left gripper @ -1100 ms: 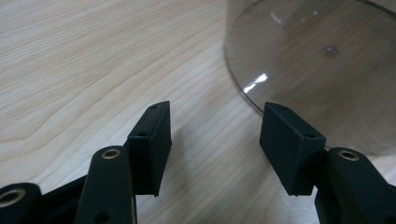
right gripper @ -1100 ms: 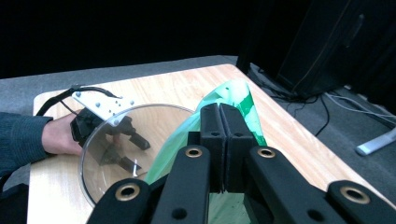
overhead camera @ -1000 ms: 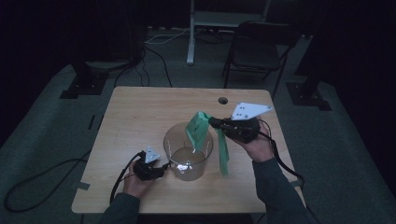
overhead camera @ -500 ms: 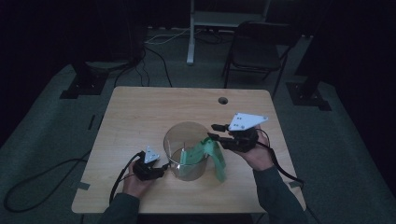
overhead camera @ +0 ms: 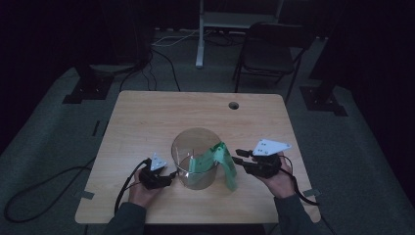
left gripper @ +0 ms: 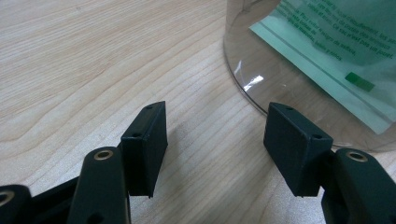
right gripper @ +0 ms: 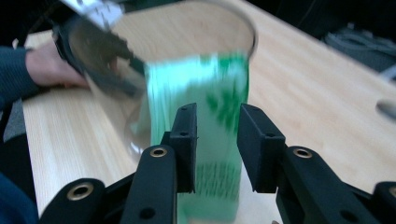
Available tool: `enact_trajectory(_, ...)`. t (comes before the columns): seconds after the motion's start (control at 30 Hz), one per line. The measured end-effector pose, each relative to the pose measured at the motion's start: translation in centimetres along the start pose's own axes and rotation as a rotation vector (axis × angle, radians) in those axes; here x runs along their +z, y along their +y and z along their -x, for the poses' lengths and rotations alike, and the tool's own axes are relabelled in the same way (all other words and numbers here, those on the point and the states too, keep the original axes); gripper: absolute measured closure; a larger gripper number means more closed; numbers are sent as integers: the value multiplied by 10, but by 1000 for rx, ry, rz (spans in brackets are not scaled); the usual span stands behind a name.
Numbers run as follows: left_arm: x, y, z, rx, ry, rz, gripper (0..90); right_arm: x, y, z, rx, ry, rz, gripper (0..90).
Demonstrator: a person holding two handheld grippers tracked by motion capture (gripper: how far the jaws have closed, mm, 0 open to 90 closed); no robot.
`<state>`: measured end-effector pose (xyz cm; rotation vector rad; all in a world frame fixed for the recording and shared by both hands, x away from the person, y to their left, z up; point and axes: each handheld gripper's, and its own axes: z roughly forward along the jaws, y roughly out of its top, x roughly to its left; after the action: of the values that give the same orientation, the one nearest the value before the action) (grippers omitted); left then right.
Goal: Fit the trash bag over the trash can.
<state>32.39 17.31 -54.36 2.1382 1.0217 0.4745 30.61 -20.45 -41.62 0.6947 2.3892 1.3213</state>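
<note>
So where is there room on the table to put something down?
The far half of the table, behind the jar up to the hole, is bare. The near edge is crowded: jar, green bag and both grippers.

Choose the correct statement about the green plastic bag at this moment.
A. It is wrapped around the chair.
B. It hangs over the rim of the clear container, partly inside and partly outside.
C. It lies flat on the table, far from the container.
B: in the high view the green plastic bag drapes over the right rim of the clear container, one part inside and one hanging outside.
</note>
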Motion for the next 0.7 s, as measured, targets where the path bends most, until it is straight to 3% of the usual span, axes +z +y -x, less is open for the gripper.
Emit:
enact_trajectory(0.33, 0, 0, 0, -5, 0, -3, 390, 11, -66, -3, 111, 1, -49, 705)
enact_trajectory(0.7, 0, 0, 0, -5, 1, -3, 388, 29, -100, -8, 169, 25, -73, 711)
